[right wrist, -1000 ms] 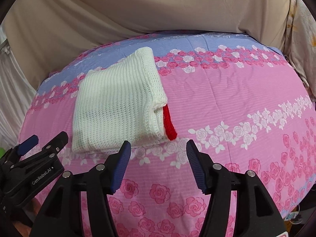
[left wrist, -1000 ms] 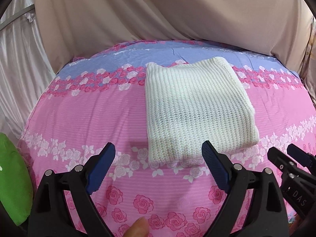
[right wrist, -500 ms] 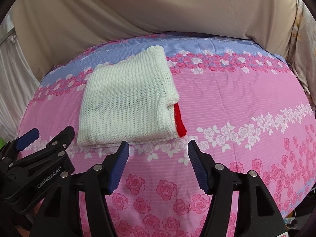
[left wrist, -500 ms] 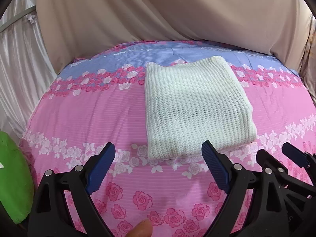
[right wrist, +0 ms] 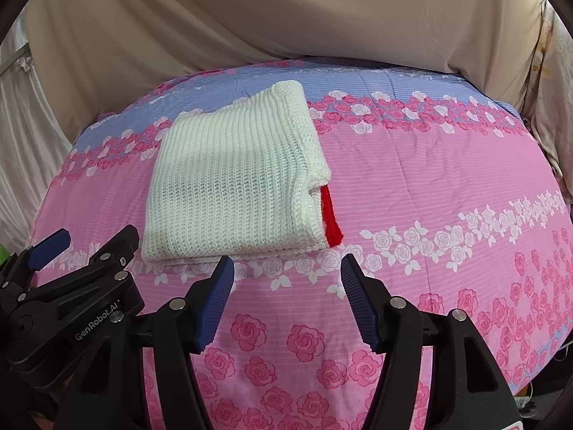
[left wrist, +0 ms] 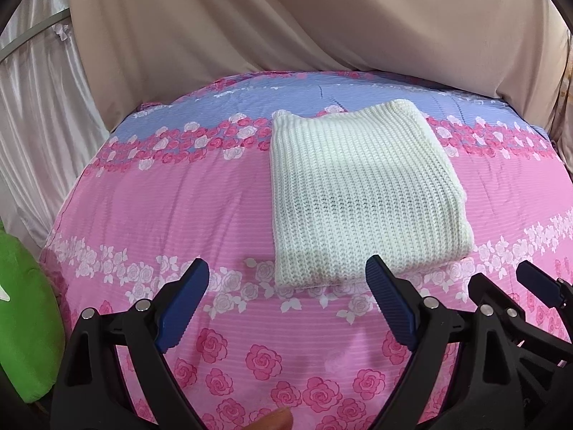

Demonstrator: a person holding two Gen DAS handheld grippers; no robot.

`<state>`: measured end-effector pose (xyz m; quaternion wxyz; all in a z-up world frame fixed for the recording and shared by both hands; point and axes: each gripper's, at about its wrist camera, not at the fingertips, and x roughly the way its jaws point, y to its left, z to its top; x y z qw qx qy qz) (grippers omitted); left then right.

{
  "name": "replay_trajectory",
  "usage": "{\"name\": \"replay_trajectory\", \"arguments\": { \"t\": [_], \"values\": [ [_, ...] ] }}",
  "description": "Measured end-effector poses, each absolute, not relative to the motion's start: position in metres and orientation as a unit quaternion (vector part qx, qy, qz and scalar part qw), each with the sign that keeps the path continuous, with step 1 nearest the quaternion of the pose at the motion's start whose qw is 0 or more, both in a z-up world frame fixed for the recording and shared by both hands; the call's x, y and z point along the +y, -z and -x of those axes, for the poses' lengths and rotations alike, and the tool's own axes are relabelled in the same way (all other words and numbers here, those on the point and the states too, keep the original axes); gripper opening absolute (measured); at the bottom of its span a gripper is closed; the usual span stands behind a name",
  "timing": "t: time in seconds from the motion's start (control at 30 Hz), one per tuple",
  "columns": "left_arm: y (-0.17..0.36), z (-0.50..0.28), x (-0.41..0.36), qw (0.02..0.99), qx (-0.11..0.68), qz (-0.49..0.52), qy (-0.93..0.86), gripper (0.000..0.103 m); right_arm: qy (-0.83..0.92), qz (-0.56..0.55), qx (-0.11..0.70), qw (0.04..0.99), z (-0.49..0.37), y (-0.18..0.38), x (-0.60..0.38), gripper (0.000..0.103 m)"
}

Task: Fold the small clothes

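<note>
A white knitted garment (left wrist: 361,193) lies folded into a rectangle on the bed; it also shows in the right wrist view (right wrist: 232,182), where a red edge (right wrist: 331,218) peeks out from its right side. My left gripper (left wrist: 286,272) is open and empty, just short of the garment's near edge. My right gripper (right wrist: 286,265) is open and empty, near the garment's front right corner. Each gripper shows in the other's view: the right one (left wrist: 501,283) and the left one (right wrist: 93,243).
The bed is covered by a pink and blue rose-print sheet (left wrist: 161,215), (right wrist: 447,179). Beige draped cloth (left wrist: 322,18) hangs behind it. A green cushion (left wrist: 25,322) sits at the left edge. A white curtain (left wrist: 32,107) hangs at far left.
Both grippers have drawn back a little from the garment and stayed open. The right gripper shows further into the left wrist view. The garment has not moved.
</note>
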<state>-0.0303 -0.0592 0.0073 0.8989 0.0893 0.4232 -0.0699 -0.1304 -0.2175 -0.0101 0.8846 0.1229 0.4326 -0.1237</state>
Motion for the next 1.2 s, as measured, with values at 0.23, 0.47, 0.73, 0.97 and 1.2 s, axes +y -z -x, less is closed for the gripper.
{"name": "replay_trajectory", "arguments": {
  "t": [0.23,0.47,0.73,0.97,1.2],
  "values": [
    [-0.005,0.03,-0.06,0.896,0.428,-0.093,0.067,0.086,0.126,-0.125,0.434,0.883,0.131,0.012,-0.216,0.061],
    [-0.003,0.029,-0.06,0.894,0.433,-0.096,0.067,0.086,0.127,-0.125,0.44,0.88,0.133,0.015,-0.217,0.061],
    [0.001,0.026,-0.058,0.89,0.44,-0.097,0.065,0.086,0.124,-0.123,0.443,0.879,0.131,0.015,-0.217,0.061],
    [0.003,0.026,-0.057,0.89,0.441,-0.099,0.062,0.086,0.124,-0.122,0.444,0.879,0.13,0.015,-0.216,0.061],
    [0.003,0.025,-0.057,0.89,0.439,-0.103,0.061,0.085,0.125,-0.122,0.444,0.879,0.13,0.016,-0.215,0.061]
  ]
}}
